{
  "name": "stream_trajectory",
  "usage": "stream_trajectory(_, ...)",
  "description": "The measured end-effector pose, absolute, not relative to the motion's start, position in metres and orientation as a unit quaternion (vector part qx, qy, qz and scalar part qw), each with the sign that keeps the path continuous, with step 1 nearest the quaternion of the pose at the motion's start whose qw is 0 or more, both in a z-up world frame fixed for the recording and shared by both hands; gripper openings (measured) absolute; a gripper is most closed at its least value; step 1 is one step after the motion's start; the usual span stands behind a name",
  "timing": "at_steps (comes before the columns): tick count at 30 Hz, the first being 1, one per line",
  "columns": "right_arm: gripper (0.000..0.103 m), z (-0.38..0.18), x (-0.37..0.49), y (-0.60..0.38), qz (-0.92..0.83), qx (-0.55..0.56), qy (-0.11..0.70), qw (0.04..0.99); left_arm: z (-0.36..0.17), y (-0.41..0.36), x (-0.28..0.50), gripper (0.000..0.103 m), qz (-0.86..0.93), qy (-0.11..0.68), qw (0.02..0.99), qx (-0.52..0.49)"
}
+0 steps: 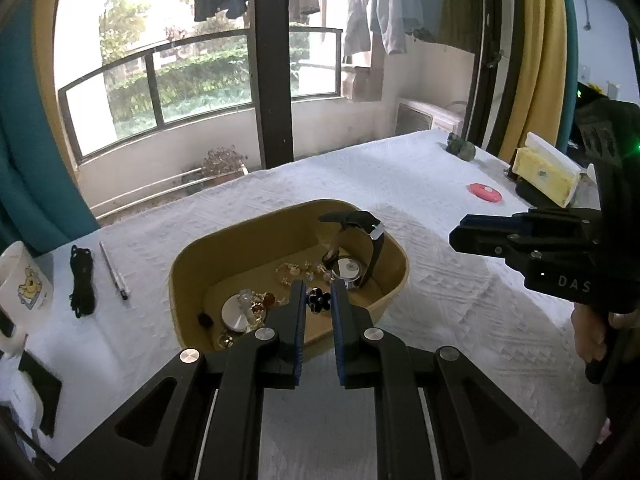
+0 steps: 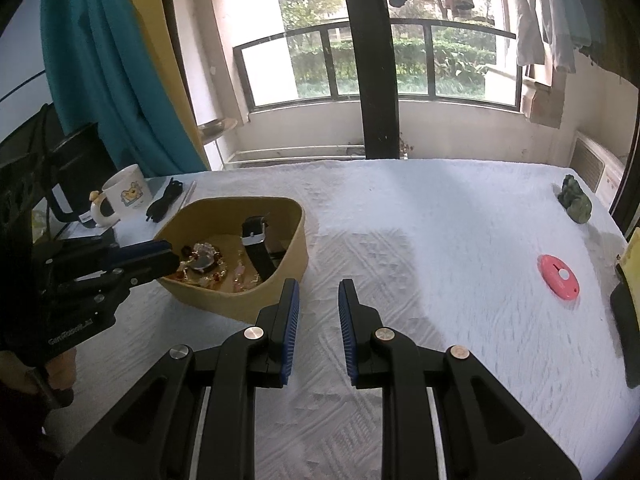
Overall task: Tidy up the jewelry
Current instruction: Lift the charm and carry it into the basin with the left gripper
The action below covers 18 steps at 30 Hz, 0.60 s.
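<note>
Nearest the left wrist camera, the left gripper [image 1: 316,300] hangs over the near rim of a tan, round-cornered fabric bin [image 1: 192,268], its blue-padded fingers drawn close together with only a narrow gap and nothing pinched between them. Seen through that gap, a dark flower-shaped ring [image 1: 318,300] lies in the bin below. Around it on the bin floor rest a round silver disc [image 1: 236,314], gold and pearl trinkets [image 1: 294,270] and a black-strapped wristwatch [image 1: 360,240] leaning against the far wall. The right gripper [image 2: 319,300] is held above the bare white textured tablecloth [image 2: 440,240] just beside the bin, fingers likewise nearly together and empty; a hand [image 1: 592,336] grips its handle at the right edge of the left view. On the cloth left of the bin lie a pen [image 1: 114,270] and a coiled black cord [image 1: 82,286], with a white cartoon-printed mug [image 2: 126,194] at the table's edge. Farther right sit a flat pink disc [image 2: 558,278] and, near the far corner, a small green stone figurine [image 2: 576,200].
</note>
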State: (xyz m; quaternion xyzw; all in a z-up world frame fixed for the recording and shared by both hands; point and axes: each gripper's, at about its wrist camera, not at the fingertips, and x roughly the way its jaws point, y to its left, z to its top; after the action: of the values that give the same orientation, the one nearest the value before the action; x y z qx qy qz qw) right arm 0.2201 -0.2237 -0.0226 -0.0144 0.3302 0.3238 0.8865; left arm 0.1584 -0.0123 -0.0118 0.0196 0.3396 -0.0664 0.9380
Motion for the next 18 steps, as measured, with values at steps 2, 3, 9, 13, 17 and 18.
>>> stream_trajectory(2,0.02,-0.024,0.223,-0.224,0.321,-0.014,0.33,0.888,-0.014,-0.012,0.162,0.014,-0.068,0.343,0.937,0.017)
stream_trajectory(3,0.02,-0.024,0.224,-0.224,0.319,-0.014,0.329,0.889,-0.016,-0.011,0.165,0.014,-0.069,0.346,0.936,0.014)
stream_trajectory(9,0.02,-0.027,0.231,-0.224,0.318,-0.015,0.334,0.887,-0.024,-0.011,0.173,0.014,-0.076,0.357,0.931,0.003)
stream_trajectory(13,0.02,-0.031,0.234,-0.224,0.317,-0.014,0.341,0.885,-0.026,-0.011,0.176,0.014,-0.079,0.364,0.928,-0.004)
stream_trajectory(17,0.02,-0.032,0.234,-0.223,0.315,-0.014,0.342,0.885,-0.025,-0.011,0.177,0.014,-0.076,0.369,0.926,-0.007)
stream_trajectory(18,0.02,-0.032,0.234,-0.223,0.315,-0.014,0.341,0.886,-0.025,-0.01,0.177,0.014,-0.074,0.37,0.926,-0.009)
